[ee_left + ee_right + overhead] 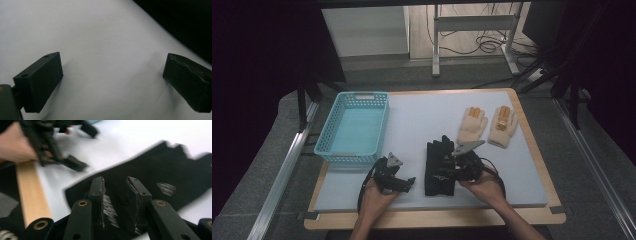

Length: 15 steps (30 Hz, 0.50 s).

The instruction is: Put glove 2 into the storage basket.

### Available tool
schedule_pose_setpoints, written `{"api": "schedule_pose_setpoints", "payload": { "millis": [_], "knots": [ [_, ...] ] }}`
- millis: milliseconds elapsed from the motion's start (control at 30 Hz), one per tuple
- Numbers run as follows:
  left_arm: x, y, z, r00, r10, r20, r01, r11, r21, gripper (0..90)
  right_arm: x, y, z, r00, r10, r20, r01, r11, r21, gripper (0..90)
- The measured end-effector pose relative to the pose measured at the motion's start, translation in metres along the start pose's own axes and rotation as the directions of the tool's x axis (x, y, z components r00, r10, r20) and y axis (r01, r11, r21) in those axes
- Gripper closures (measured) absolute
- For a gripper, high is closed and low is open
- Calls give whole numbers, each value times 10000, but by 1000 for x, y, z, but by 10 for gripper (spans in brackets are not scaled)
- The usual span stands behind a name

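Observation:
A black glove (439, 165) lies flat on the white mat (422, 115), near the front. My right gripper (448, 175) reaches over it from the right. In the right gripper view its jaws (115, 182) stand a little apart just above the black glove (160, 170), and the pads press on nothing. My left gripper (408, 184) rests low on the mat to the left of the glove, pointing toward it. In its own view the left gripper (113, 67) is wide open over bare mat (100, 32), with nothing between the jaws.
Two tan gloves (472, 125) (503, 126) with orange fingertips lie side by side behind the black one. A light blue basket (349, 159) stands at the mat's left. The table's wooden edge (30, 192) runs along the front.

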State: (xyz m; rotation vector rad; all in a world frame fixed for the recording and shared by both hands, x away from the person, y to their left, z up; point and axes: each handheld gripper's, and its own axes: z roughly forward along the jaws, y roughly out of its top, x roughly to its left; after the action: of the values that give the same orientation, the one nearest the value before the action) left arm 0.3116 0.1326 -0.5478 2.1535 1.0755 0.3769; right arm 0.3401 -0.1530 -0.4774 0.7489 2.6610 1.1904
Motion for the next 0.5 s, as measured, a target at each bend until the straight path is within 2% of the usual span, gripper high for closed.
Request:
{"api": "schedule_pose_setpoints", "payload": {
  "millis": [67, 100, 133, 167, 200, 233, 367, 400, 500],
  "knots": [
    [1, -2, -2, 10000, 71, -59, -71, 10000, 33, 33, -16, -13, -7, 9993, 292, 219, -291, 9996, -30, 767],
    [3, -4, -4, 10000, 36, -75, -35, 10000, 71, 33, -20, -19, -8, 9987, 425, 281, -426, 9991, 18, 808],
    [4, -5, -6, 10000, -10, -88, 10, 10000, 77, 33, -20, -19, -8, 9987, 425, 281, -426, 9991, 18, 808],
    [6, -7, -8, 9999, -36, -141, 37, 10000, 91, 29, -26, -30, -9, 9979, 595, 261, -598, 9981, 121, 861],
    [11, -12, -12, 9997, -167, -180, 168, 9998, 82, 28, -27, -35, -9, 9976, 666, 215, -670, 9976, 188, 875],
    [12, -15, -13, 9997, -213, -141, 212, 9998, -47, 37, -27, -40, -8, 9974, 697, 186, -702, 9972, 271, 881],
    [17, -20, -18, 9997, -159, -175, 159, 9999, -8, 38, -25, -53, -5, 9979, 636, 146, -643, 9966, 522, 884],
    [18, -21, -19, 9998, -121, -183, 120, 9999, -17, 38, -22, -59, -1, 9990, 390, 233, -404, 9970, 655, 885],
    [19, -22, -19, 9999, -65, -150, 65, 10000, 15, 35, -18, -62, 2, 9994, 333, 129, -339, 9979, 558, 886]
  ]
}}
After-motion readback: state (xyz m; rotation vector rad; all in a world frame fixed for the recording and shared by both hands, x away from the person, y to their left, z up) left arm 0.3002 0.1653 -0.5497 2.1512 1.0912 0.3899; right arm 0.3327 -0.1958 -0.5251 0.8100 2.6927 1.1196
